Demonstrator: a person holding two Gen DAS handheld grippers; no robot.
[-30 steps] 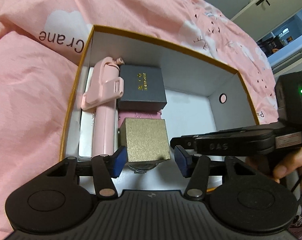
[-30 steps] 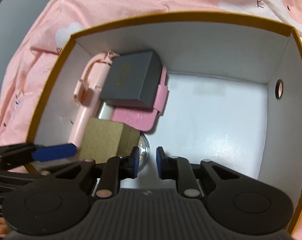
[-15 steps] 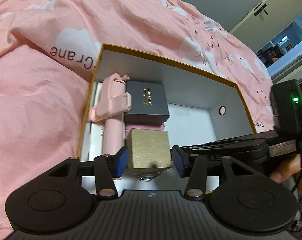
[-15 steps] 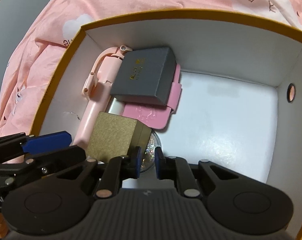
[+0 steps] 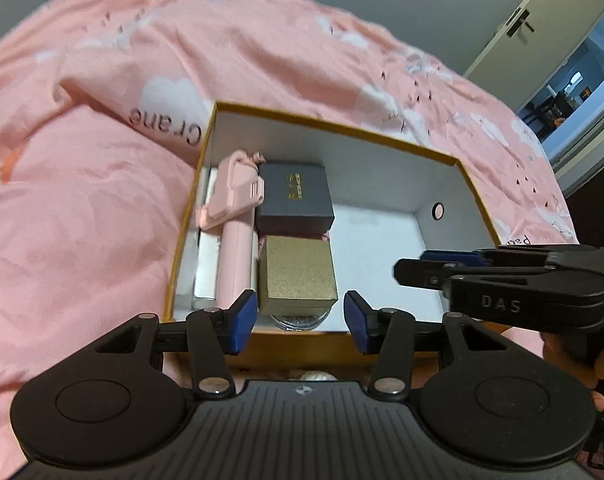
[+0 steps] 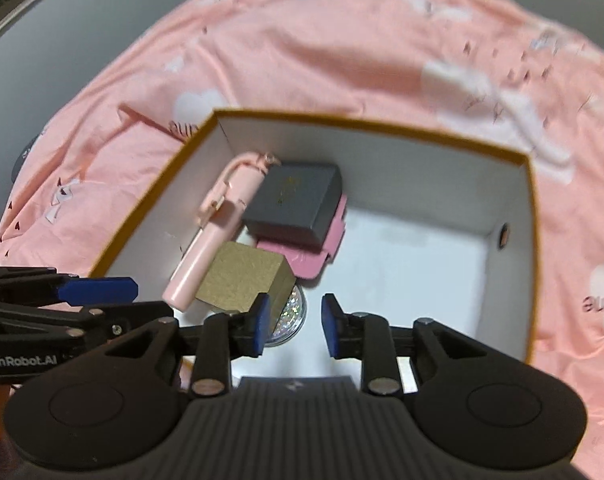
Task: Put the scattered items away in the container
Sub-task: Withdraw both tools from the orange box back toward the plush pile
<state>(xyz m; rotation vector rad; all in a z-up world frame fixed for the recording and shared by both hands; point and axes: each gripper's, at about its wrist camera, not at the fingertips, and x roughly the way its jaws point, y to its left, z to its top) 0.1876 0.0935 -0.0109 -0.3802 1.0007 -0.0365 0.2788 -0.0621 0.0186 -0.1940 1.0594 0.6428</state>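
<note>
Right claw [image 6: 292, 326] opening, empty, over box [image 6: 381, 126], pink bedspread [image 6: 341, 48], cupboard door [image 5: 541, 12]

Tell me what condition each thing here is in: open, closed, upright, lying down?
Box: open, no lid on it.
Grey case: closed, lying on a pink pouch.
Gold case: closed, tilted.
Pink stick: lying flat.
Left gripper: open, empty.
Right gripper: opening, empty.
</note>
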